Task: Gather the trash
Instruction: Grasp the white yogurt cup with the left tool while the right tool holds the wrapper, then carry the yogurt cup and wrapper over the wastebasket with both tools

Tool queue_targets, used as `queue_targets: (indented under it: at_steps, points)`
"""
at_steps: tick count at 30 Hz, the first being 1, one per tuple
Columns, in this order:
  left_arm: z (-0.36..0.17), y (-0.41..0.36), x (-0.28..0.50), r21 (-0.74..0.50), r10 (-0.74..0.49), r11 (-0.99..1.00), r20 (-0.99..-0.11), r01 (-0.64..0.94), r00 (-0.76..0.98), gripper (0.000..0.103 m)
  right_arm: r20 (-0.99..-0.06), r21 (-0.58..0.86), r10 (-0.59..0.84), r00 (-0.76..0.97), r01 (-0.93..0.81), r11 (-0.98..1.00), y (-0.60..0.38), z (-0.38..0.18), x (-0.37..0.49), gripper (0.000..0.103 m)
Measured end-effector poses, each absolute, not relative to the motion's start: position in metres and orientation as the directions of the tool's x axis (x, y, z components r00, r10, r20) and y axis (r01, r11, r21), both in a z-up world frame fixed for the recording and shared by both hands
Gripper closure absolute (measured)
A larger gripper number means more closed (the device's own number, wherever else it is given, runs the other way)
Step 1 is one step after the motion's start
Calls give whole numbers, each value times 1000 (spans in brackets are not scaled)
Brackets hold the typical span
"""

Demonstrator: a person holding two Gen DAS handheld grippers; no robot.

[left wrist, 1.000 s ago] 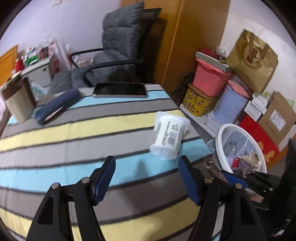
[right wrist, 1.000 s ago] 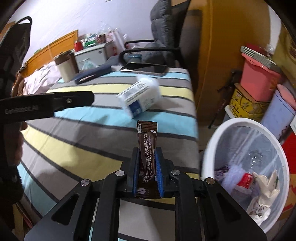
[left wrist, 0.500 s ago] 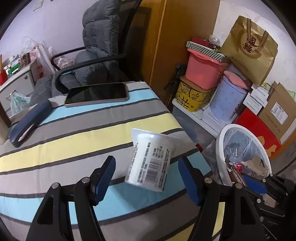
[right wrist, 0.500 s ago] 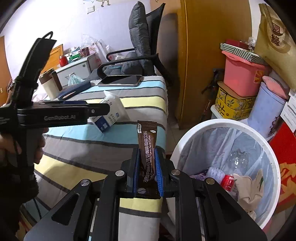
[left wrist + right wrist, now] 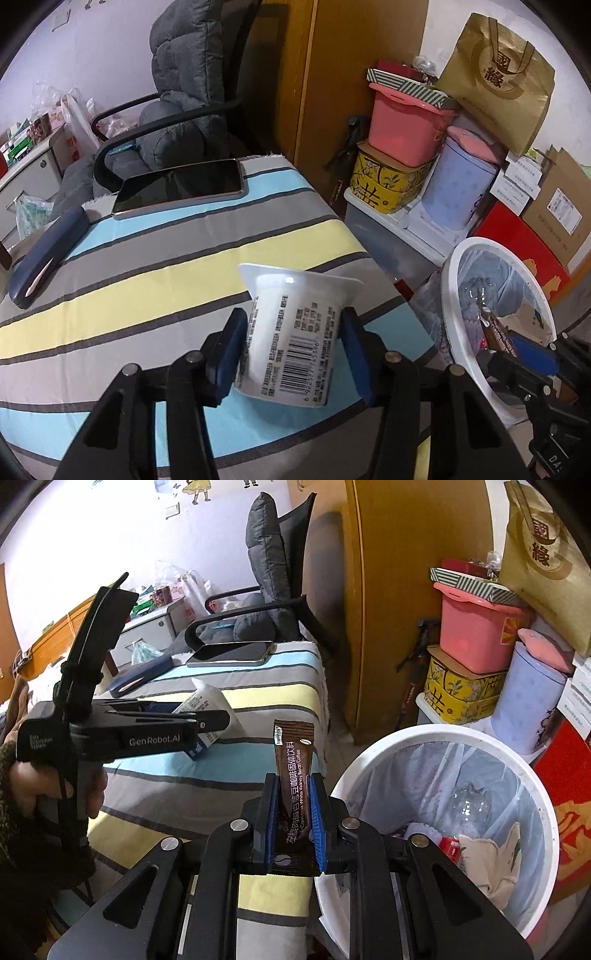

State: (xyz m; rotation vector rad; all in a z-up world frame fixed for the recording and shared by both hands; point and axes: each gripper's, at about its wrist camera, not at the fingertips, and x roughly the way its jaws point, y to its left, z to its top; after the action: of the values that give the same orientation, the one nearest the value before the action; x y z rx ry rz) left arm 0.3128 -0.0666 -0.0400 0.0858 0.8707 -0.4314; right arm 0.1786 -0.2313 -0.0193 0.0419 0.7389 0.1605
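Observation:
My left gripper (image 5: 291,350) is shut on a white plastic yogurt cup (image 5: 295,332) lying on its side on the striped table (image 5: 147,266); its blue pads touch both sides of the cup. My right gripper (image 5: 293,812) is shut on a brown coffee sachet (image 5: 295,768), held upright at the table's right edge, just left of the white trash bin (image 5: 461,738). The bin (image 5: 458,266) stands on the floor right of the table and holds a bottle, paper and wrappers. The left gripper and cup (image 5: 207,705) also show in the right wrist view.
A phone (image 5: 181,188) and a dark blue case (image 5: 44,251) lie at the table's far side. A grey office chair (image 5: 177,107) stands behind it. Boxes, a pink bin (image 5: 406,133) and a blue container (image 5: 458,192) are stacked against the wall by the trash bin.
My left gripper moved forward to the cup and closed on it. My right gripper carried the sachet right, closer to the bin.

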Motion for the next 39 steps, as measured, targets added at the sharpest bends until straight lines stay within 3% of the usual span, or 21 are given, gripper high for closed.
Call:
queue_targets:
  at_steps: [23, 39]
  points:
    - [18, -77, 229, -87, -385, 893, -657, 442, 649, 49, -580, 94, 109, 807, -66, 993, -248, 15, 134, 84]
    - [21, -142, 195, -93, -465, 831, -658, 549, 592, 49, -573, 79, -34, 819, 97, 992, -315, 19, 103, 84]
